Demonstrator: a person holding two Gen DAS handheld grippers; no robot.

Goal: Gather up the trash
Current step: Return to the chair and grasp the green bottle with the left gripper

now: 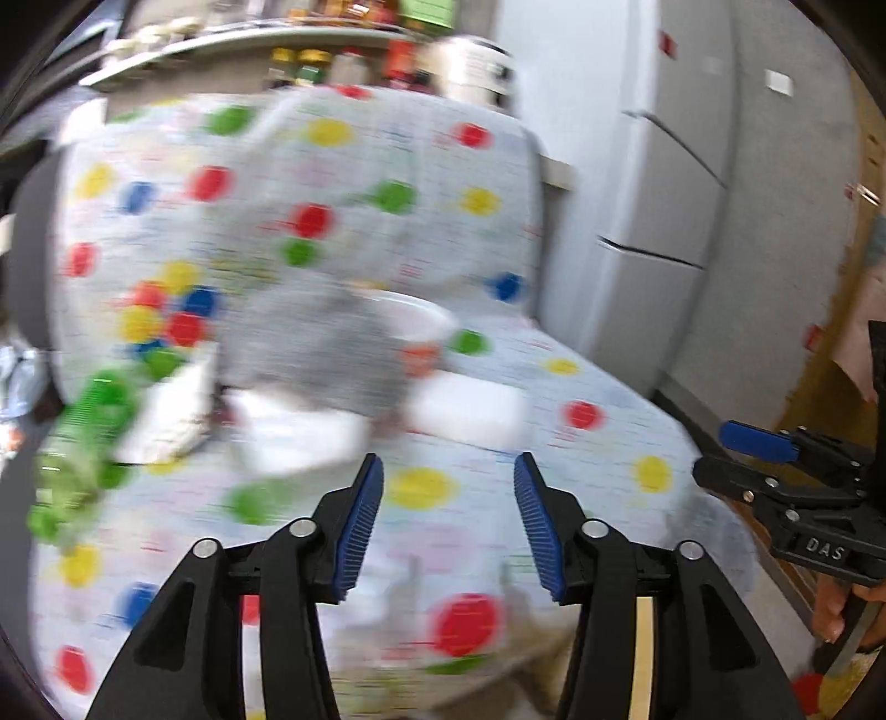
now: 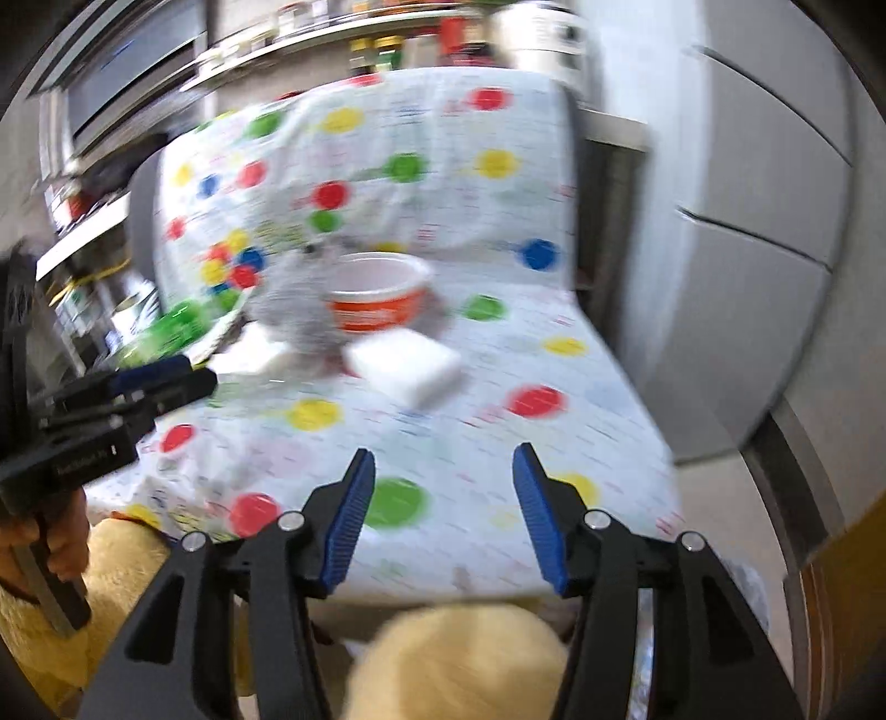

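On top of a spotty cloth (image 2: 554,354) with red, yellow, green and blue dots, a small heap of trash. Draped over a seat and up its back, that cloth.

Near the back, an orange and white bowl (image 2: 382,296). Right beside it on the left, a crumpled grey lump (image 2: 299,307), touching the bowl's side. Just in front, a flat white block (image 2: 407,363). Off at the left edge, a green plastic bottle (image 1: 83,437), very blurry. Next to the bottle, a white crumpled wrapper (image 1: 171,410). Hard to tell more about these, all smeared.

Low in the left wrist view, the left gripper (image 1: 448,520), jaws apart, blue pads facing each other, nothing between them. Only dotted cloth behind the gap. Well short of the trash heap.

Low in the right wrist view, the right gripper (image 2: 443,515), jaws also apart, nothing held. Same dotted cloth behind the gap. Also well short of the white block.

At the far right of the left wrist view, the right gripper again, seen from the side, with a hand (image 1: 836,609) on its handle. Behind the seat, a shelf (image 1: 249,41) with jars and bottles. On the right, grey cabinet doors (image 1: 692,194). At the bottom of the right wrist view, something fuzzy and yellow (image 2: 454,659).
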